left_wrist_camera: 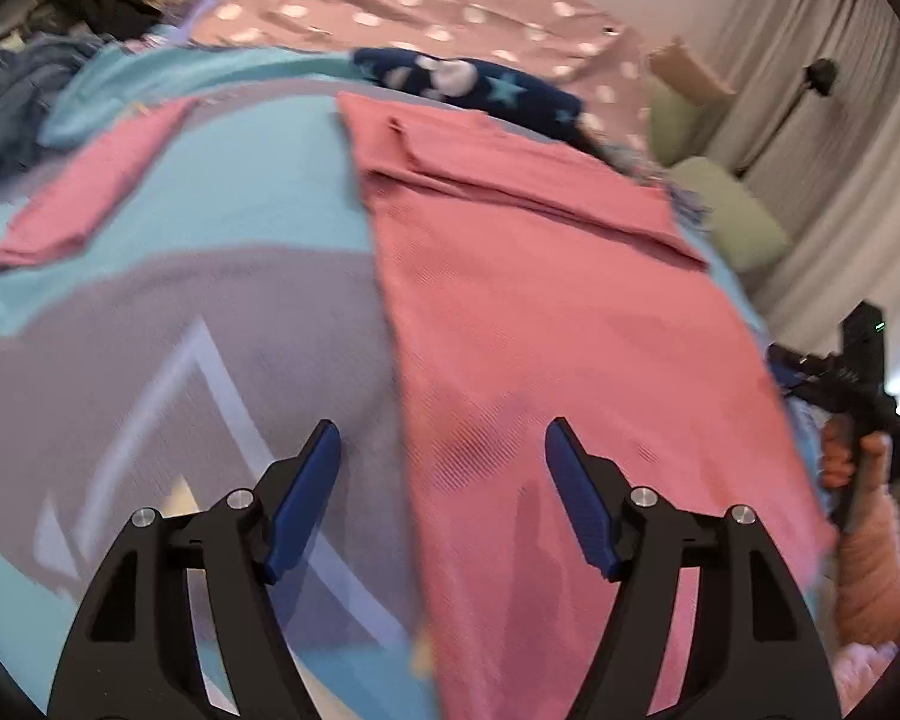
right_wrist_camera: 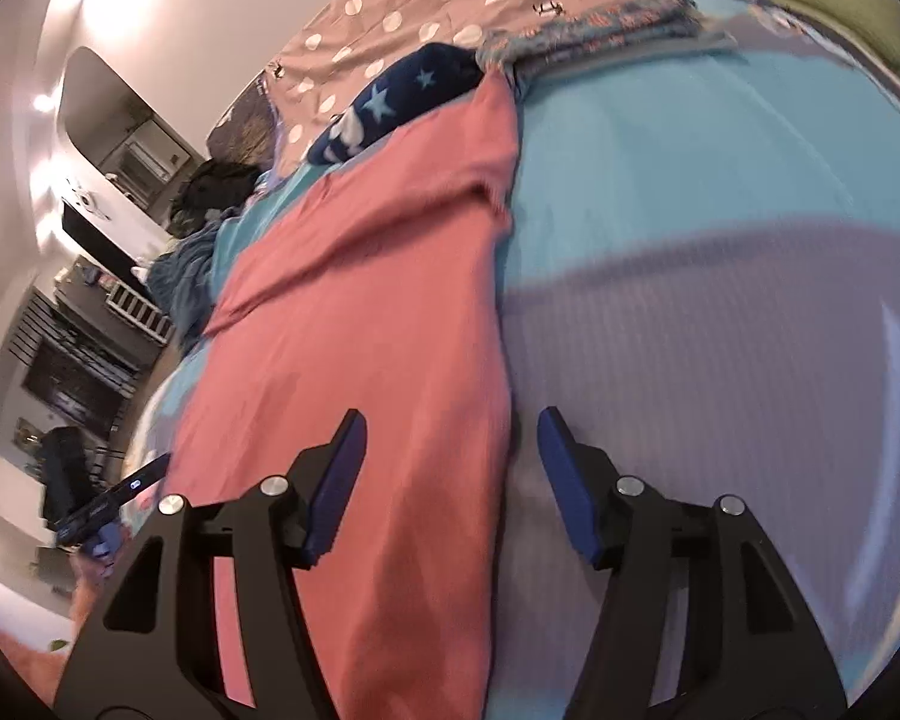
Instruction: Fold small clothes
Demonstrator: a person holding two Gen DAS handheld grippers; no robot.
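A pink garment [left_wrist_camera: 546,312] lies flat on a blue and grey blanket [left_wrist_camera: 222,204], its far end folded over. It also shows in the right wrist view [right_wrist_camera: 360,312]. My left gripper [left_wrist_camera: 441,450] is open and empty above the garment's near left edge. My right gripper [right_wrist_camera: 450,444] is open and empty above the garment's near right edge. A smaller folded pink piece [left_wrist_camera: 84,192] lies on the blanket to the left.
A navy star-patterned cloth [left_wrist_camera: 480,84] lies beyond the garment, on a dotted mauve sheet [left_wrist_camera: 426,6]. Dark clothes [left_wrist_camera: 30,96] are piled at far left. Green cushions [left_wrist_camera: 726,204] and curtains stand at right. The right gripper's body and hand [left_wrist_camera: 852,408] show at the right edge.
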